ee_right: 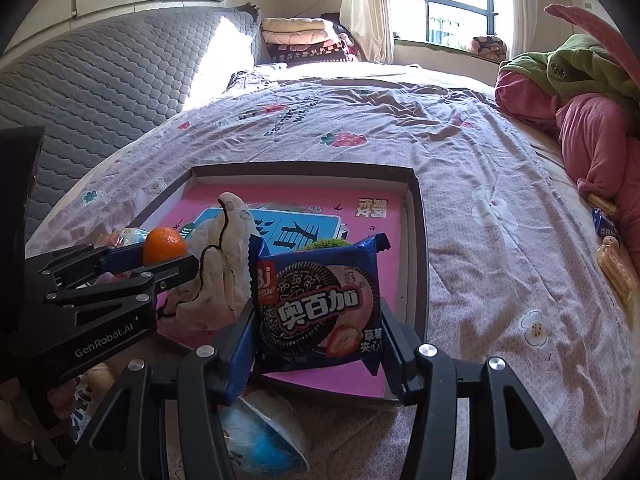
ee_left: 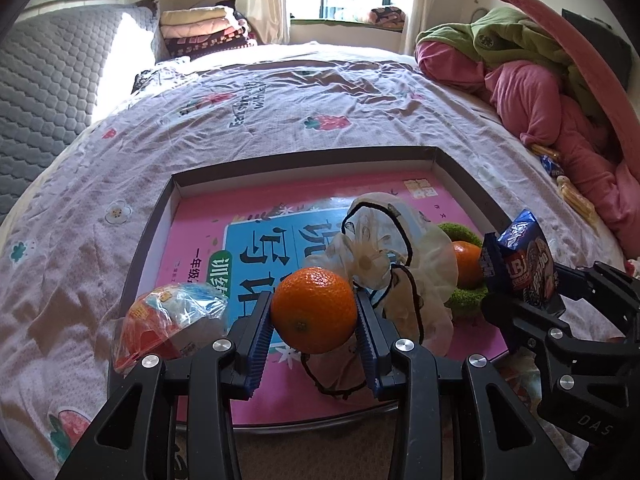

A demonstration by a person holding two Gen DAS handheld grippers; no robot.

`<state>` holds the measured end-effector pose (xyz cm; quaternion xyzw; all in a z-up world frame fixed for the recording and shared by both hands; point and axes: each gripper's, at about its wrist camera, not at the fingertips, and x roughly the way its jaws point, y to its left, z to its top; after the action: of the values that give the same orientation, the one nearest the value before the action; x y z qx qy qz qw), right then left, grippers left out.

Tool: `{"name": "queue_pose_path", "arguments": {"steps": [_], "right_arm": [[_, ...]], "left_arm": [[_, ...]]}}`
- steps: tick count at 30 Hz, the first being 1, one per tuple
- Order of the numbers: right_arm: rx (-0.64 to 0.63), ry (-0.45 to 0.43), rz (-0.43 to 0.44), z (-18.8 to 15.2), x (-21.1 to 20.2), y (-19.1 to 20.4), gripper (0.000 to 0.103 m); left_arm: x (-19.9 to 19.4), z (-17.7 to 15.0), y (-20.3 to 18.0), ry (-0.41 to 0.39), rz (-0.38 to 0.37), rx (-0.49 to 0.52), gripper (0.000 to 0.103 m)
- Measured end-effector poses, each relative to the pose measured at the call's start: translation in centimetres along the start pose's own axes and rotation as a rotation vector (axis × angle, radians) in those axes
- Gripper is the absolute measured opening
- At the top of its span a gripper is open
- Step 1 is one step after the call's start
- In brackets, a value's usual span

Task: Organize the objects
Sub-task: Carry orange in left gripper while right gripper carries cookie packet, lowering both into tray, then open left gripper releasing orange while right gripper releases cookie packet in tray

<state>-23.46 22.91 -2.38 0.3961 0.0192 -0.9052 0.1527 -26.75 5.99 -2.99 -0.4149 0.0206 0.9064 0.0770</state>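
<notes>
My left gripper (ee_left: 314, 314) is shut on an orange (ee_left: 315, 310), held above the near part of a shallow cardboard box (ee_left: 304, 162) with a pink book on its floor. My right gripper (ee_right: 316, 344) is shut on a blue cookie packet (ee_right: 318, 304), held over the box's near right part; the box rim also shows in the right wrist view (ee_right: 418, 240). In the box lie a cream cloth bag with a black cord (ee_left: 400, 252), a second orange (ee_left: 466, 262) on a green fuzzy thing (ee_left: 464, 298), and a wrapped snack (ee_left: 168, 320) at the near left.
The box sits on a bed with a pink printed sheet (ee_left: 280, 108). A pile of pink and green bedding (ee_left: 520, 80) lies at the right, with small yellow and blue snack packs (ee_right: 612, 256) beside it. A grey quilted headboard (ee_left: 48, 92) stands left. A clear wrapped item (ee_right: 260, 436) lies under my right gripper.
</notes>
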Motion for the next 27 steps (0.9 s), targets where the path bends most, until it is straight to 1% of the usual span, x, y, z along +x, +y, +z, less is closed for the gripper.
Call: {"name": "queue_pose_path", "arguments": {"steps": [8, 13, 18, 27], "right_arm": [[0.041, 0.038, 0.005, -0.2, 1.3, -0.8, 0.054], [0.04, 0.045, 0.023, 0.0, 1.8, -0.6, 0.055], [0.017, 0.058, 0.025, 0.0, 2.2, -0.2, 0.055], [0.028, 0.056, 0.027, 0.2, 2.7, -0.2, 0.055]], "left_arm": [[1.3, 0.2, 0.3, 0.028, -0.001, -0.014, 0.04], [1.9, 0.4, 0.4, 0.04, 0.006, -0.014, 0.041], [2.3, 0.7, 0.6, 0.046, 0.006, -0.025, 0.041], [3.0, 1.6, 0.8, 0.063, 0.011, -0.034, 0.041]]}}
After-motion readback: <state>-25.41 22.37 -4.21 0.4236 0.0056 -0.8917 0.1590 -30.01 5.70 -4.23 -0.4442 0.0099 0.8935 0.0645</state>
